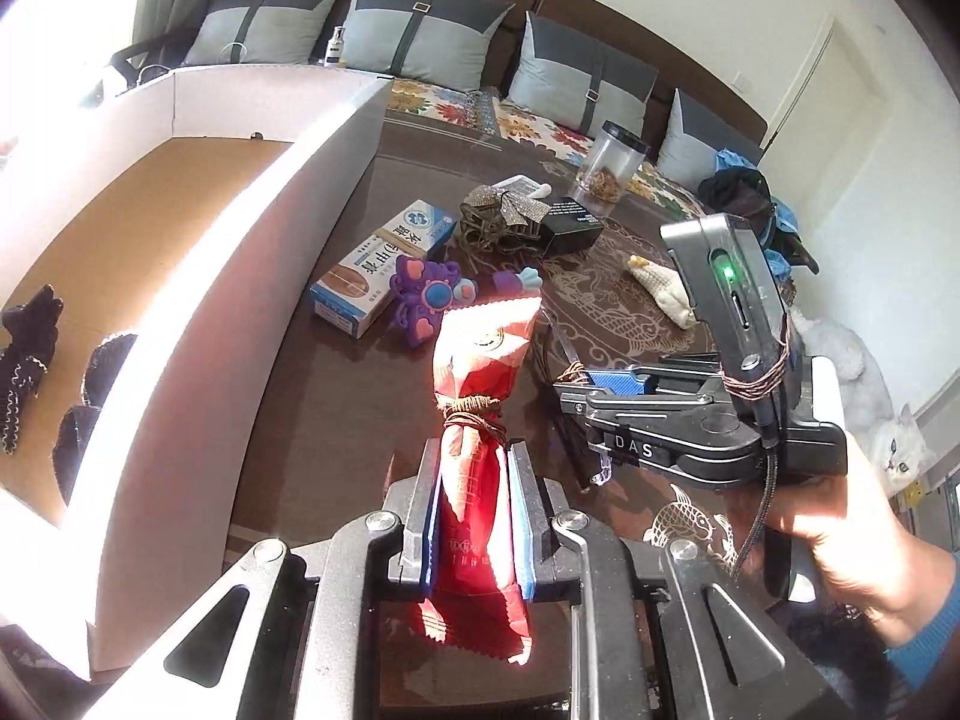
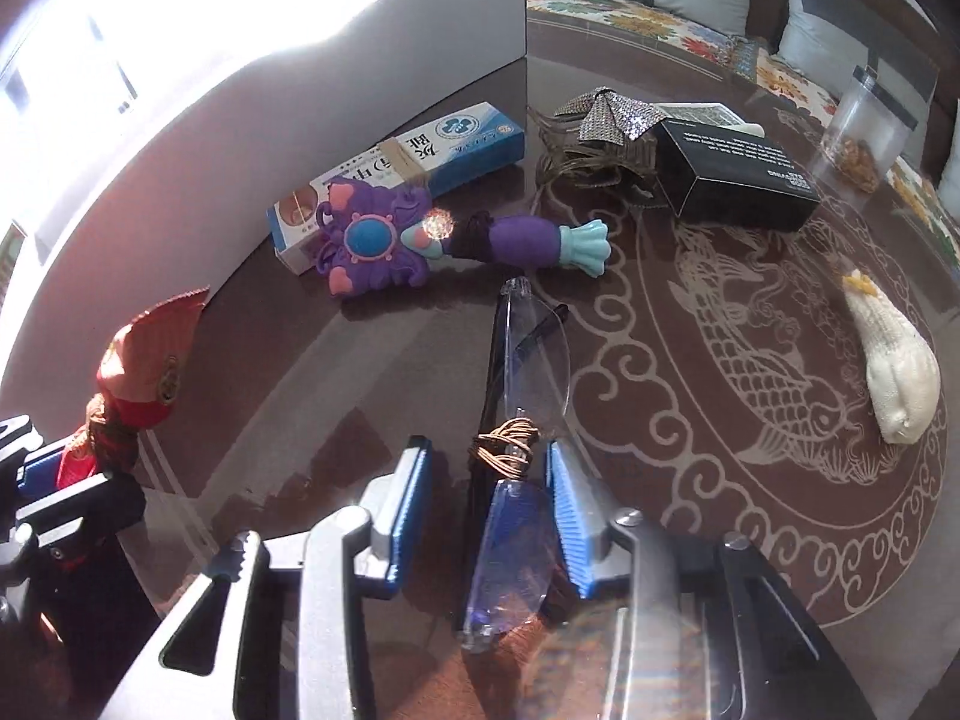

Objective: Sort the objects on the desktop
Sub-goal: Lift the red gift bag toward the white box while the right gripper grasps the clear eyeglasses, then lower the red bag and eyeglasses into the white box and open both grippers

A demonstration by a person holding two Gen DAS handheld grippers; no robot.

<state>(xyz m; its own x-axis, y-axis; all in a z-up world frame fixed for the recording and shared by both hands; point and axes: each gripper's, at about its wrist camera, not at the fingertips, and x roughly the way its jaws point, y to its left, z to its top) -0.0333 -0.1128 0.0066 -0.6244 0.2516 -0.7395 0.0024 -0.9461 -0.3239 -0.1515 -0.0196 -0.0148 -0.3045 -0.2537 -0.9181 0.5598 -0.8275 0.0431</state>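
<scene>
Our left tool (image 1: 471,504) clamps a red crinkled packet (image 1: 480,420), cord-tied at its middle, above the desk (image 1: 336,408) beside the box (image 1: 252,228). Our right tool (image 2: 489,480) grips folded clear glasses (image 2: 528,354), cord-wound, over the desk.

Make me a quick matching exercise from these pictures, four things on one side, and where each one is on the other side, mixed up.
Things:
1. red packet
2. folded glasses
3. purple toy wand
4. dark knitted items

Places:
A. inside the cardboard box
B. between the right tool fingers
C. lying on the table, partly over the blue and white carton
D. clamped in the left tool

Pairs: 1-D, 2-B, 3-C, 4-A
</scene>
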